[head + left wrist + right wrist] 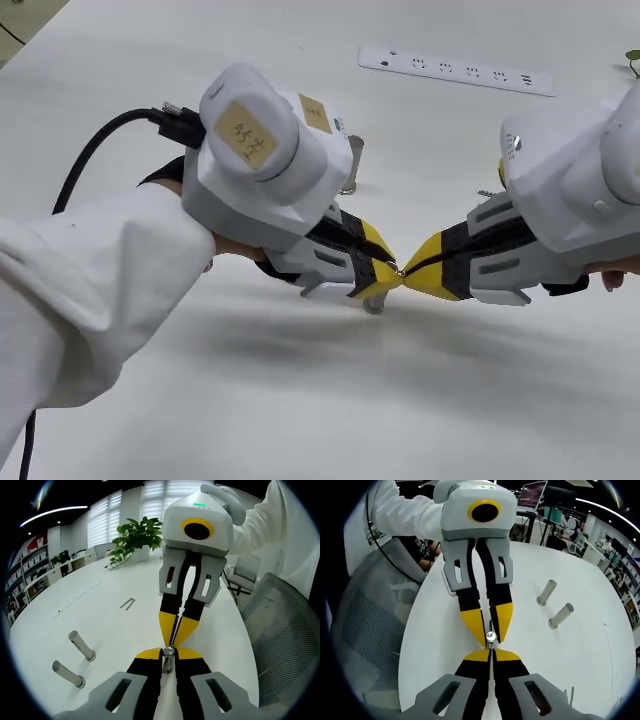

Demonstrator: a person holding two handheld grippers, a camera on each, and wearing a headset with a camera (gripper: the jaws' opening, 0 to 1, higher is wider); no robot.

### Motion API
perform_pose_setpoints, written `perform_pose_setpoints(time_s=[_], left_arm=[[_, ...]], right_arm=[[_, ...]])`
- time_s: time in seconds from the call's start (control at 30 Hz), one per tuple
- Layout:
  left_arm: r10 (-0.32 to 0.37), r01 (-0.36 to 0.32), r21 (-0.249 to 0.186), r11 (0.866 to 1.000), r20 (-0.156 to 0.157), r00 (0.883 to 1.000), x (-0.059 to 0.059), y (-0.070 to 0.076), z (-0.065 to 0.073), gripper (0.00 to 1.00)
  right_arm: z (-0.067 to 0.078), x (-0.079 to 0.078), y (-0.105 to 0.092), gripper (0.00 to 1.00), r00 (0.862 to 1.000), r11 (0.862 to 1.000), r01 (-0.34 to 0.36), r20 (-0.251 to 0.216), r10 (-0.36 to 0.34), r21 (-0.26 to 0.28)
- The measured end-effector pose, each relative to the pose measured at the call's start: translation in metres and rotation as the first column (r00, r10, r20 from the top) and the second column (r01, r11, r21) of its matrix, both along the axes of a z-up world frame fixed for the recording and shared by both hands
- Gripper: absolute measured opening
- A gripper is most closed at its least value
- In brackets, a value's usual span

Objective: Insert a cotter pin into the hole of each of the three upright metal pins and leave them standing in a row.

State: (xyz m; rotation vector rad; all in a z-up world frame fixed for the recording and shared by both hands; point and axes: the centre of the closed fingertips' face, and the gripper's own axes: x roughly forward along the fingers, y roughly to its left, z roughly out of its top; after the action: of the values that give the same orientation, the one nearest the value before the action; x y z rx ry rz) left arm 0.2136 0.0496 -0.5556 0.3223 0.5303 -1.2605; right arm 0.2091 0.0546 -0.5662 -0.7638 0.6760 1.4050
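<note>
My left gripper (pixel 385 277) is shut on an upright metal pin (pixel 168 659), whose foot (pixel 373 302) shows below the yellow tips. My right gripper (pixel 416 272) meets it tip to tip and is shut on a thin cotter pin (pixel 490 645), held against the top of that metal pin (pixel 490 637). The cotter pin is mostly hidden between the jaws. Two more metal pins (pixel 82 646) (pixel 68 674) stand on the white table beyond; they show again as metal pins (pixel 546 592) (pixel 562 615). One of them (pixel 352 165) peeks out behind the left gripper.
Loose cotter pins (pixel 128 603) lie on the table (pixel 330 400), another cotter pin (pixel 570 695) near my right gripper. A white power strip (pixel 455 70) lies at the far side. A potted plant (pixel 135 537) stands at the table's end, and a mesh chair (pixel 280 630) is beside the table.
</note>
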Motion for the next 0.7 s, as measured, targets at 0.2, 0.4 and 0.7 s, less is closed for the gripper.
perform_pose_setpoints(time_s=[0.2, 0.4, 0.7], left_arm=[[0.019, -0.019, 0.017, 1.000, 0.021, 1.000, 0.000, 0.006, -0.004, 0.21], [0.038, -0.038, -0.016, 0.999, -0.002, 0.999, -0.009, 0.015, -0.001, 0.36], [0.123, -0.123, -0.064, 0.990, -0.006, 0.992, -0.017, 0.034, 0.008, 0.57]], right_arm=[[0.002, 0.001, -0.001, 0.08, 1.000, 1.000, 0.011, 0.002, -0.011, 0.011], [0.005, 0.001, 0.000, 0.09, 0.999, 0.998, 0.040, -0.009, -0.040, 0.041], [0.007, -0.001, 0.006, 0.11, 0.997, 0.994, 0.074, -0.033, -0.071, 0.075]])
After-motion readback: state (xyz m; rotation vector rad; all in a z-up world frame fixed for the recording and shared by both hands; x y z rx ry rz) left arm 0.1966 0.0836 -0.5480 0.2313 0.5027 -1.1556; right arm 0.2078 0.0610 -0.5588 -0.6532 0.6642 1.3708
